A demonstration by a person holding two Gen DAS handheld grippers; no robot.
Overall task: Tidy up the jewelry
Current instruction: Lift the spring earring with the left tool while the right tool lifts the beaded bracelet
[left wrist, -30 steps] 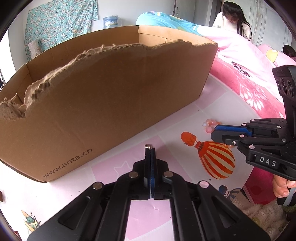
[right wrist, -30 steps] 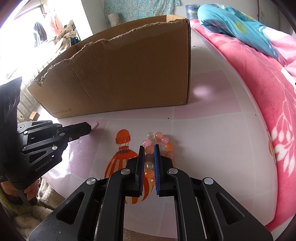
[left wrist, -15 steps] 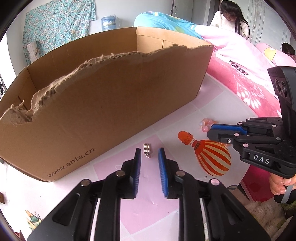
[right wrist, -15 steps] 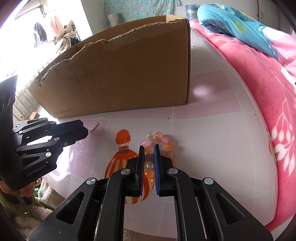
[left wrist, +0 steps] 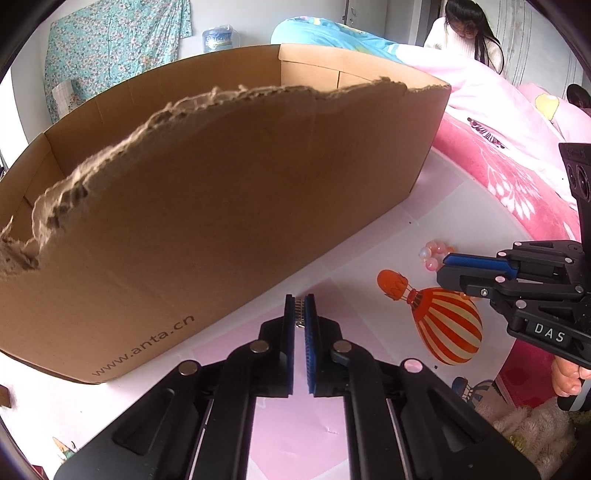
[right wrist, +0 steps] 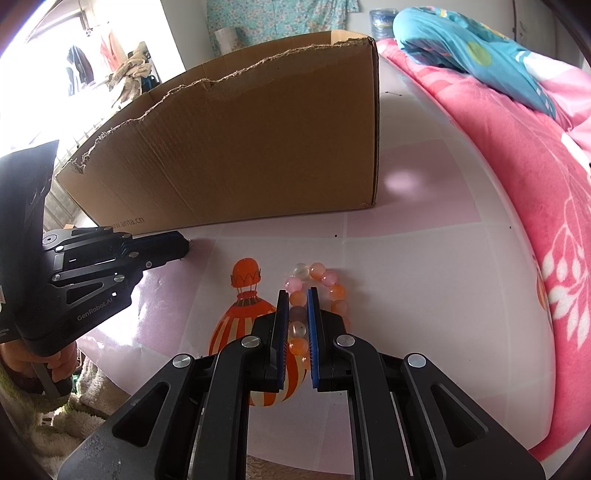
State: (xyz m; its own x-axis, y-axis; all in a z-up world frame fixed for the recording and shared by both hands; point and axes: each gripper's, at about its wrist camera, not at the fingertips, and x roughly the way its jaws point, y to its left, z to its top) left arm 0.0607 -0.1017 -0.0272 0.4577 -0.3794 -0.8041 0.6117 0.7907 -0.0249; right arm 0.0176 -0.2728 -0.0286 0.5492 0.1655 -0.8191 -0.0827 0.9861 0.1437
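Clip (left wrist: 299,313), small and silvery, between the blue pads of the left gripper (left wrist: 300,301) in the left wrist view, just short of the box (left wrist: 221,192) and down at the pink-and-white table (left wrist: 373,258). Jaws closing, nearly together, only a narrow slit between; pads (left wrist: 290,314) right at the clip's sides, though no telling for sure if pressing. Off to the right, well apart from the clip: right gripper (left wrist: 448,267), side-on, tips over the bead bracelet (left wrist: 430,254), only a few pink beads peeping out past them. Balloon print (left wrist: 439,321) on the table under that gripper. Torn upper edge on the box, "www.anta.cn" along its near wall. Pink bedding (left wrist: 517,177) behind, a person (left wrist: 465,33) in white at the far end.

Right wrist view: bracelet (right wrist: 325,284) in a ring of orange, pink and clear beads on the table, its near side running straight up the gap of the right gripper (right wrist: 297,295). Jaws narrow, clamped on that run of beads, blue pads (right wrist: 282,325) tight against both sides. Far side of the ring free, lying to the right of the tips. Balloon print (right wrist: 247,306) just left of the bracelet. Left gripper (right wrist: 183,247) at the left, tips low by the foot of the box (right wrist: 240,147); a glint of clip (right wrist: 190,243) at its very end, too small for more. Fingers (right wrist: 55,369) round its handle at the lower left.
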